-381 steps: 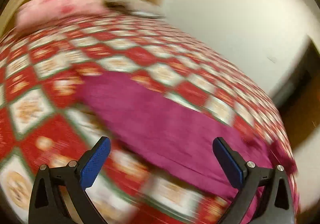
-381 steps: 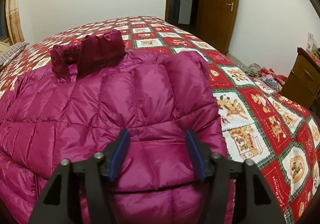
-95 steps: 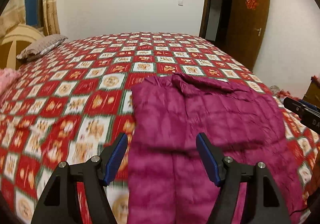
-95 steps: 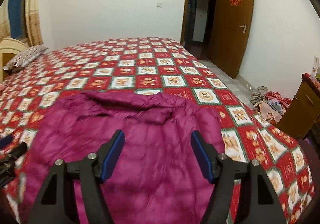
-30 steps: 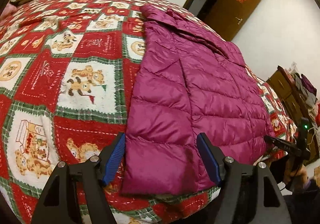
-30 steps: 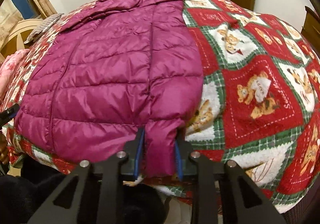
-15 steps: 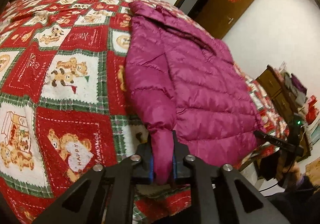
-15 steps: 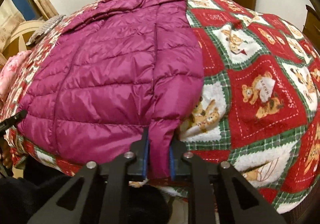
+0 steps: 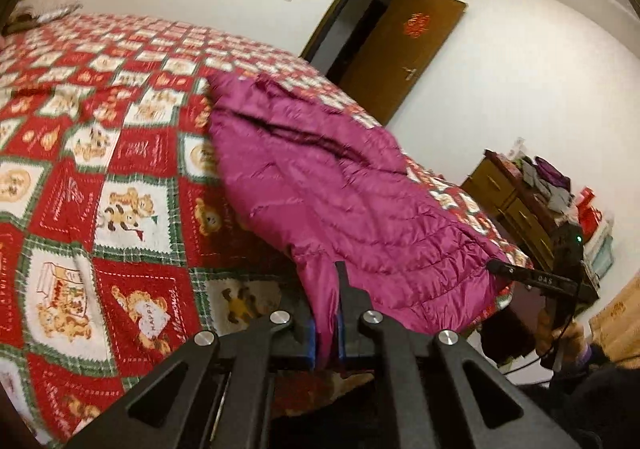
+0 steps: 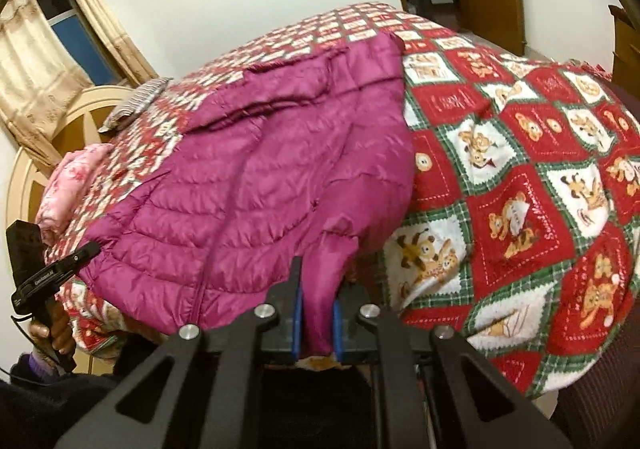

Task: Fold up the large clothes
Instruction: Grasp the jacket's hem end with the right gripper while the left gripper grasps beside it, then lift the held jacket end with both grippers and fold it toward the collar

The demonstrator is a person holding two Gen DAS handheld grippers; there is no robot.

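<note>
A magenta quilted puffer jacket [image 9: 340, 185] lies lengthwise on the bed, its near hem raised off the quilt. My left gripper [image 9: 326, 323] is shut on the hem's left corner. My right gripper [image 10: 316, 323] is shut on the hem's right corner, and the jacket [image 10: 280, 169] stretches away from it toward the far collar. The right gripper also shows in the left wrist view [image 9: 532, 277] at the jacket's right corner. The left gripper shows in the right wrist view [image 10: 52, 269] at the left corner.
A red, white and green bear-patterned quilt [image 9: 120, 189] covers the bed. A pink folded cloth [image 10: 68, 185] and a striped pillow [image 10: 136, 101] lie near the headboard. A wooden dresser [image 9: 516, 201] with clutter stands to the right. An open brown door [image 9: 400, 49] is behind the bed.
Both grippers, shut on the hem corners, have lifted the near end of the jacket up off the quilt. The views have tilted upward.
</note>
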